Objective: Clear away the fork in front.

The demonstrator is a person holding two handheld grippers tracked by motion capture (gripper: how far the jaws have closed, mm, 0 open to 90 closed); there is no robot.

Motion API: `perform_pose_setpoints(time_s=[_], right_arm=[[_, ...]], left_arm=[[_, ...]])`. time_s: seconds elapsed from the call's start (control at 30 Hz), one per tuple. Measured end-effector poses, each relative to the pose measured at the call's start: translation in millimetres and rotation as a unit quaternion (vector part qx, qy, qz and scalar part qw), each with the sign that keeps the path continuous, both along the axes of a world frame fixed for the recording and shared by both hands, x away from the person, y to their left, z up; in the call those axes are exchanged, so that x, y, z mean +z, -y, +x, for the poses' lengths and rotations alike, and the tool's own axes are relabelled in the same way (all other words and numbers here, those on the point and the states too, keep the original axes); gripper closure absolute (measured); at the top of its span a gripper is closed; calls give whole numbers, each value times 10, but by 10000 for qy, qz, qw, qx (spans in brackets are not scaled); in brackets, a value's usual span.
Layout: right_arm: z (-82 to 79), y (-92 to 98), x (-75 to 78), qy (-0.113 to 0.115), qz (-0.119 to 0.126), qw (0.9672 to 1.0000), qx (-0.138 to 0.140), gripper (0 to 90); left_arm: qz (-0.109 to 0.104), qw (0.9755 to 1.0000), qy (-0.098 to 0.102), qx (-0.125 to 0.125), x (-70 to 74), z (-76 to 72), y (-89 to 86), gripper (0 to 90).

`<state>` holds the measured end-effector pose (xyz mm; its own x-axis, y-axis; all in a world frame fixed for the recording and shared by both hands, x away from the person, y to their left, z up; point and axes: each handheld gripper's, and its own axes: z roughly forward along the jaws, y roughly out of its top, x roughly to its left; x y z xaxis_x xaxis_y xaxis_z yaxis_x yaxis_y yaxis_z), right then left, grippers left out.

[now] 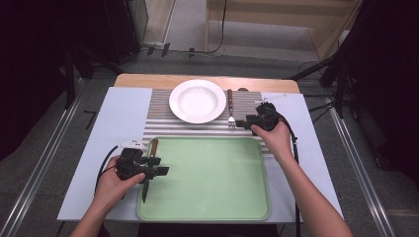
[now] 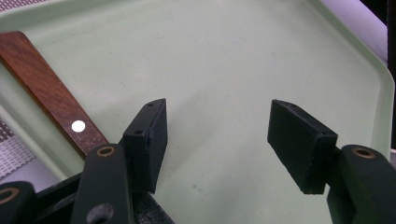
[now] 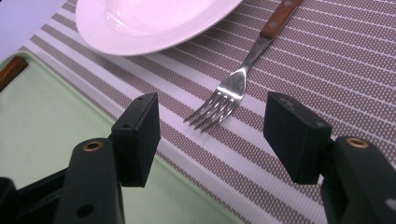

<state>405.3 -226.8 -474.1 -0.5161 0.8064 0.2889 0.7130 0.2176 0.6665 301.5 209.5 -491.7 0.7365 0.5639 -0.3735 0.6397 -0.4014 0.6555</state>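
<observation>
A knife with a wooden handle [image 1: 153,146] lies along the left edge of the green tray [image 1: 212,197], blade toward me. My left gripper [image 1: 159,166] hovers over it, open and empty; in the left gripper view the handle [image 2: 51,93] passes left of the gripper [image 2: 219,140]. A fork [image 1: 230,108] with a wooden handle lies on the striped mat, right of the white plate [image 1: 196,100]. My right gripper [image 1: 240,123] is open beside the fork's tines, holding nothing. In the right gripper view the tines [image 3: 215,109] lie just ahead of the gripper [image 3: 212,135].
The striped placemat [image 1: 163,123] lies on a pale blue sheet [image 1: 118,118] covering the table. The plate [image 3: 149,18] is empty, and the tray's corner [image 3: 37,121] sits to the left of it. Beyond the table lie floor rails, cables and dark stands.
</observation>
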Motion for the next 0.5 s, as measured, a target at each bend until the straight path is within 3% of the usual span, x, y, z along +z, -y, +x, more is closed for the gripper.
perform_pose_setpoints(time_s=[0.5], right_arm=[[370,-115,13,56,-356,9991,-217,357]], left_arm=[[17,10000,-22,2,-9,12,-8,370]])
